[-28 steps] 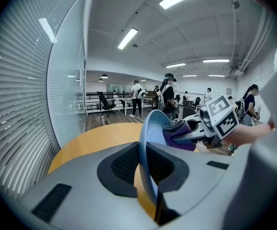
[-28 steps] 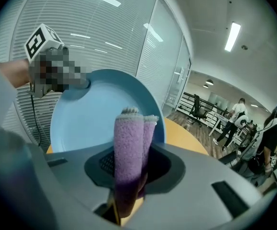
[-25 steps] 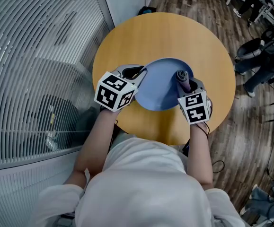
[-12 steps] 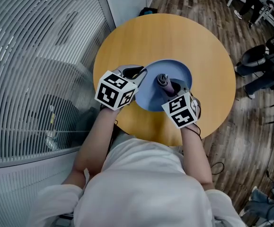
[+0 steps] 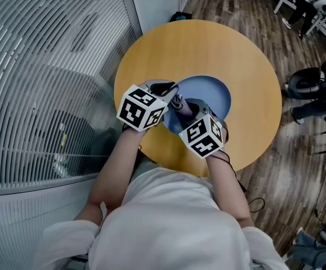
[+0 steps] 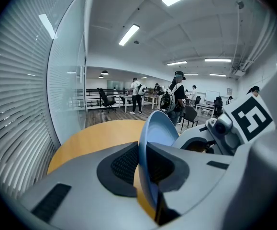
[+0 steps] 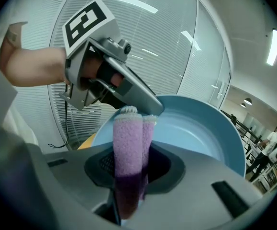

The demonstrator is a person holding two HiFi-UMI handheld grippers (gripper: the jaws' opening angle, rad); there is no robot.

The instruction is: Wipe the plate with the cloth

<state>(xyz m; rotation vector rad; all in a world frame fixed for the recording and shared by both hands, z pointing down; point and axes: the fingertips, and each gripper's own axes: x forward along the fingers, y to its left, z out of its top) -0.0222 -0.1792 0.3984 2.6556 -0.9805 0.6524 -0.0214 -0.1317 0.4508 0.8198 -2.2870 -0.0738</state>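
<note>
Plate: blue, round, shallow. One edge of its rim sits between the jaws of my left tool, which is closed narrow on it. The dish is tilted, its hollow face turned toward my right tool.

Cloth: lilac terry, folded into a narrow roll. My right tool is clamped on its lower part. Its free end sticks out past the jaws, over the plate's inner face and just beside my left tool's jaw.

Tools: close together, my right one angled in toward my left across the plate's near side.

Surface: round, yellow wood; it lies under both tools and runs on well ahead of them.

Beyond: slatted blind behind glass on my left tool's side; dark wooden floor on my right tool's side, with office chairs.
</note>
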